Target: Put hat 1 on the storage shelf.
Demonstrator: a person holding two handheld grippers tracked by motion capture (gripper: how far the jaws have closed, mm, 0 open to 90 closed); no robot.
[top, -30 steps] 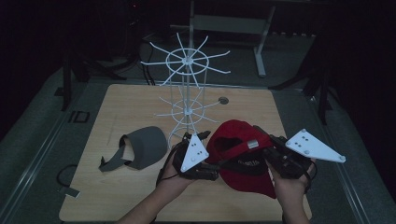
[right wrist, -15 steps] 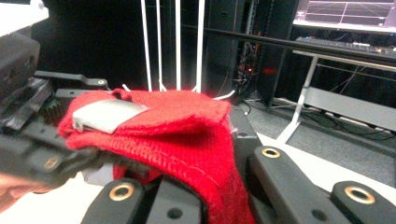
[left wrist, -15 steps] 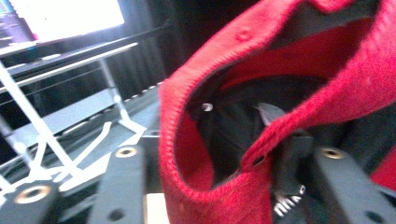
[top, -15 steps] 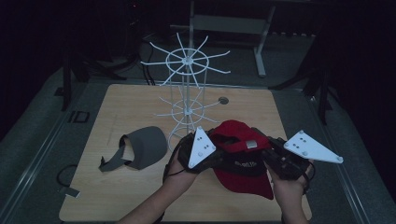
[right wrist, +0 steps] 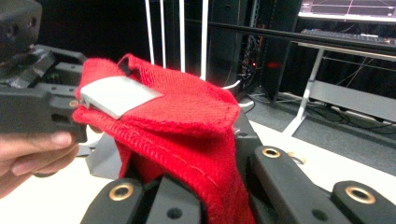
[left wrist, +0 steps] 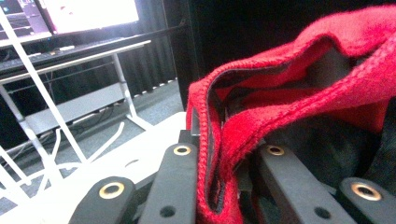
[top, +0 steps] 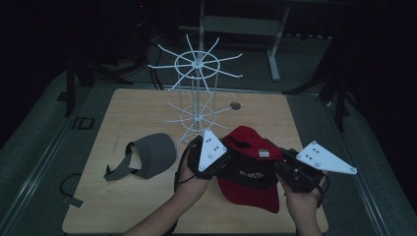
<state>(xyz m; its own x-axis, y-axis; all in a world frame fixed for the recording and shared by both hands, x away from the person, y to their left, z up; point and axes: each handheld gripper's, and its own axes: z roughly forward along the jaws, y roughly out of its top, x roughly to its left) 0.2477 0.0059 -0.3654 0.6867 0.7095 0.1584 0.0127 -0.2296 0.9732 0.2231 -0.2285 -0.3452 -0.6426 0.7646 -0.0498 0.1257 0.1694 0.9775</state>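
Observation:
A red cap (top: 248,169) with a black inner band hangs just above the wooden table (top: 137,113), held from both sides. My left gripper (top: 225,156) grips its left rim; the jaws have just been closing, and the red fabric (left wrist: 289,93) is now pinched in my left gripper (left wrist: 224,168). My right gripper (top: 281,166) is shut on the right rim, with red cloth (right wrist: 187,112) bunched over the right gripper (right wrist: 210,186). A silver strap buckle (right wrist: 119,95) lies on top of the cap.
A grey visor (top: 150,155) lies on the table left of my hands. A white wire display rack (top: 196,93) with radiating hooks stands just behind the cap. Dark floor and a desk frame (top: 275,44) lie beyond the table.
The left gripper has closed its jaws on the cap's left rim and shifted slightly right. The cap's back edge has lifted and bunched. The right gripper has kept its hold.

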